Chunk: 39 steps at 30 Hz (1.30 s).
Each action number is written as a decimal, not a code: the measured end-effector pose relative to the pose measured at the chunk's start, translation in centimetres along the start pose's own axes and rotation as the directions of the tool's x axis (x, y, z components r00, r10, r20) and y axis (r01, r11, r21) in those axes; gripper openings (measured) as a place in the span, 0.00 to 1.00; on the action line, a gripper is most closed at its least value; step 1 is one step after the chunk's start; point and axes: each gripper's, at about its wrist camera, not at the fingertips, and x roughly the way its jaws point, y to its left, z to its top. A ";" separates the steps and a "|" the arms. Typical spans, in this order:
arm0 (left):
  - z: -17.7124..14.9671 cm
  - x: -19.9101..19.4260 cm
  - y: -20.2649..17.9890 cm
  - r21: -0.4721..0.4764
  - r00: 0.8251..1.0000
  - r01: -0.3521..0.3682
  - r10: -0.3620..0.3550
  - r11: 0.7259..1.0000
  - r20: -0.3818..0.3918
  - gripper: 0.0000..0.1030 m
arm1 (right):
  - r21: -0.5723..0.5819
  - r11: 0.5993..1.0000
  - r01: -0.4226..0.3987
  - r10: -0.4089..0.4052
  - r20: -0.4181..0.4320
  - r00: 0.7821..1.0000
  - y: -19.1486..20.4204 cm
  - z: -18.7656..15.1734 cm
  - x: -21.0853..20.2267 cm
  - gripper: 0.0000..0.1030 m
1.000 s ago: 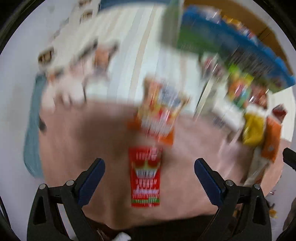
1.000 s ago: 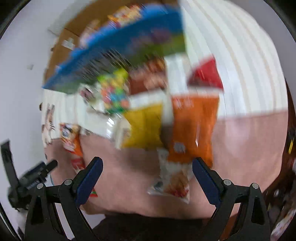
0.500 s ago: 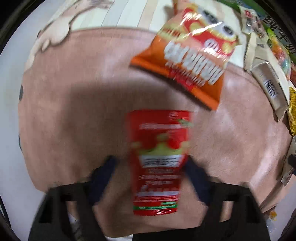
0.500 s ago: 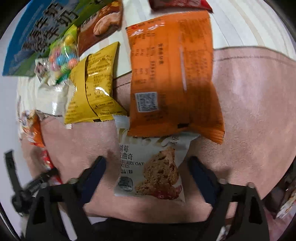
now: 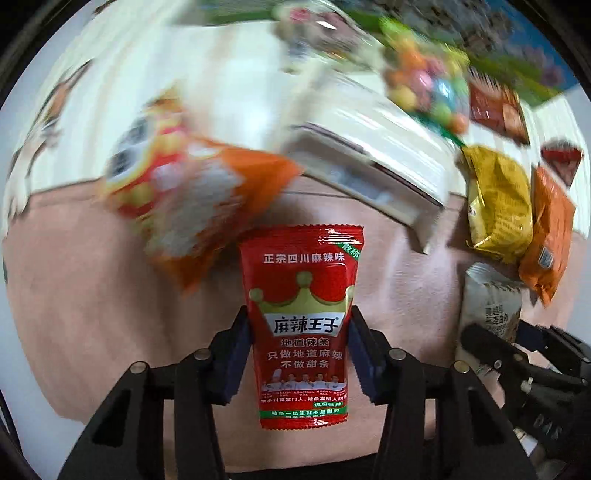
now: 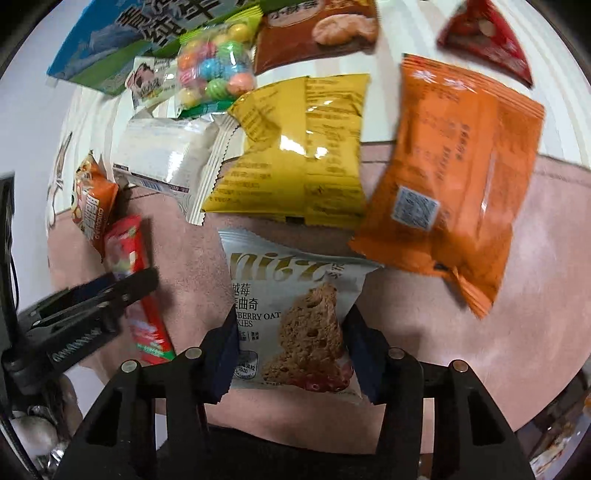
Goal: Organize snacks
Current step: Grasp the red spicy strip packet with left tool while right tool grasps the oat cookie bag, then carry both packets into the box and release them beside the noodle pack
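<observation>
My left gripper (image 5: 300,347) is shut on a red spicy-strip packet (image 5: 303,317) with a gold crown, held sharp while the surface behind blurs. It also shows in the right wrist view (image 6: 136,288), gripped by the left gripper (image 6: 110,295). My right gripper (image 6: 290,350) is shut on a silver cranberry oat cookie packet (image 6: 291,314), also seen in the left wrist view (image 5: 489,306). Both packets sit over the pink cloth (image 6: 535,295).
Beyond lie an orange packet (image 6: 454,173), a yellow packet (image 6: 299,155), a white packet (image 6: 166,155), a candy-ball bag (image 6: 214,70), a brown cookie packet (image 6: 314,29), a red triangular packet (image 6: 484,37), an orange chip bag (image 5: 192,192) and a blue-green box (image 6: 122,40).
Both grippers came down from open to closed: the left onto the red packet, the right onto the cookie packet. The left one is now moving with the packet.
</observation>
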 end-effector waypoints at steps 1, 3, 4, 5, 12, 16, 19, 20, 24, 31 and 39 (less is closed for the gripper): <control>0.1 0.6 -0.7 0.007 1.000 0.000 0.000 1.000 -0.015 0.50 | 0.018 1.000 -0.009 0.009 -0.006 1.000 -0.1 0.1 0.1 0.56; 0.5 1.1 -1.5 0.019 1.000 -0.014 0.014 1.000 -0.023 0.53 | 0.034 0.999 -0.020 0.021 -0.020 1.000 -0.2 0.3 0.3 0.63; 0.4 1.3 -1.8 0.026 1.000 -0.021 0.022 0.999 -0.022 0.53 | 0.039 0.999 -0.023 0.024 -0.025 0.999 -0.5 0.6 0.4 0.65; 0.3 1.4 -2.1 0.029 1.000 -0.024 0.024 0.999 -0.019 0.53 | 0.040 0.999 -0.021 0.022 -0.029 0.999 -0.4 0.6 0.6 0.69; -1.0 0.4 0.2 0.004 1.000 -0.006 0.006 1.000 0.012 0.43 | -0.022 0.998 0.065 -0.065 0.008 0.998 1.0 1.5 0.8 0.51; -1.4 -1.9 0.8 -0.014 0.999 0.022 -0.021 1.000 0.036 0.42 | 0.003 1.000 -0.003 0.003 0.028 1.000 0.3 1.0 -1.1 0.47; -1.4 -5.1 0.7 -0.009 0.996 0.051 -0.050 0.999 0.071 0.42 | 0.003 0.999 -0.053 0.053 0.045 0.998 0.4 0.6 -3.1 0.47; -1.4 -6.3 0.7 -0.006 0.995 0.059 -0.058 0.998 0.086 0.42 | 0.004 0.997 -0.074 0.073 0.053 0.996 0.4 0.5 -3.9 0.47; -0.6 -11.4 0.4 0.002 0.982 0.110 -0.109 0.994 0.157 0.42 | -0.004 0.988 -0.156 0.156 0.113 0.981 0.5 1.6 -8.4 0.47; 5.9 -21.5 0.3 0.070 0.932 0.177 -0.190 0.982 0.309 0.42 | -0.061 0.972 -0.227 0.235 0.270 0.934 1.3 7.0 -17.8 0.47; 16.4 -25.5 0.0 0.115 0.930 0.104 -0.137 0.988 0.340 0.42 | -0.061 0.989 -0.131 0.145 0.393 0.908 2.2 17.7 -23.9 0.47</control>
